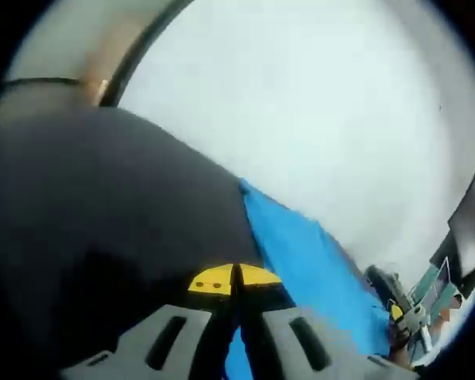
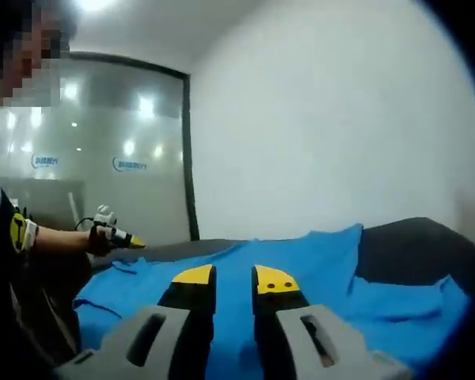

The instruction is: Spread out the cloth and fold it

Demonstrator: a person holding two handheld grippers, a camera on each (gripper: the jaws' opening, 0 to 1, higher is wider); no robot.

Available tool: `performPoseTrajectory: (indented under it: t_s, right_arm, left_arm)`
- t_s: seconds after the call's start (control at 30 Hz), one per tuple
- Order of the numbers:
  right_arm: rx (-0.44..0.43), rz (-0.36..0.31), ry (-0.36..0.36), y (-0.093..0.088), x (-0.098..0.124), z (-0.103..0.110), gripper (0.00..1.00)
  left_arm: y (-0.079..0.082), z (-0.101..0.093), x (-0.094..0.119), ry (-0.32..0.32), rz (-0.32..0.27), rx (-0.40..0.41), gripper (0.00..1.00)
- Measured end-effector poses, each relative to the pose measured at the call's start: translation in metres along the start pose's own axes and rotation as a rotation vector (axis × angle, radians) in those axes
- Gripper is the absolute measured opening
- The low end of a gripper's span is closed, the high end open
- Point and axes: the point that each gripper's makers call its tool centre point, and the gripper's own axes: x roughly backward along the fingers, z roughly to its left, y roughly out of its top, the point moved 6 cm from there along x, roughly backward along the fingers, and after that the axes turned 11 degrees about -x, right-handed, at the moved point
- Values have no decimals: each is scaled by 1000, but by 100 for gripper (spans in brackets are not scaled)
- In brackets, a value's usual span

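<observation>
Yellow-tipped grey jaws of the left gripper [image 1: 235,279] rise from the bottom of the left gripper view, pressed together with a strip of the blue cloth [image 1: 313,273] showing in the narrow slit beneath the tips, so this gripper looks clamped on the cloth's edge. From there the cloth runs off to the right as a long blue band lying over the dark grey worktop [image 1: 103,229], which fills the left half of the view. Behind stands a plain white wall [image 1: 317,111], and at the far right edge there is a blurred gripper with a yellow tip [image 1: 400,315], too small to make out further. In the right gripper view, the right gripper [image 2: 233,279] stands in the foreground with its two yellow-tipped jaws a little apart and nothing between them, hovering over the blue cloth [image 2: 317,261]. That cloth lies spread and rumpled across the dark worktop [image 2: 416,241], with one folded-over flap at the right. At the left a person's forearm reaches in, holding the other gripper [image 2: 115,235] at the cloth's far left edge. A glass partition [image 2: 119,150] with light reflections stands behind, next to the white wall [image 2: 324,119].
</observation>
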Motion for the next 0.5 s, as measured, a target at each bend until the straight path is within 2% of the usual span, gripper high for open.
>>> performPoseTrajectory:
  t_s: [0.07, 0.1, 0.2, 0.27, 0.3, 0.33, 0.37, 0.4, 0.43, 0.5]
  right_arm:
    - [16, 1, 4, 0, 1, 2, 15]
    - [19, 0, 6, 0, 1, 2, 15]
    - [14, -10, 14, 1, 2, 2, 15]
    - [9, -13, 14, 2, 2, 2, 15]
    - [6, -15, 15, 2, 2, 1, 15]
    - [5, -17, 15, 2, 2, 1, 15]
    - [4, -19, 17, 3, 2, 1, 15]
    - [4, -21, 19, 3, 3, 1, 15]
    - [4, -23, 21, 3, 3, 2, 15]
    - [8, -23, 23, 3, 3, 2, 15]
  left_arm:
    - [-8, -4, -3, -48, 76, -4, 6]
    - [-12, -4, -4, -50, 112, -25, 8]
    - [-8, 3, -7, 27, 79, -224, 16]
    - [-11, 6, -10, 11, 131, -277, 27]
    - [-13, 7, -11, -13, 151, -336, 31]
    - [-12, 11, -10, -43, 148, -439, 32]
    - [-10, 14, -6, -67, 139, -507, 27]
    - [-8, 14, -1, -134, 107, -592, 23]
    - [-6, 16, 5, -189, 69, -689, 23]
    - [-3, 24, 9, -198, 28, -777, 23]
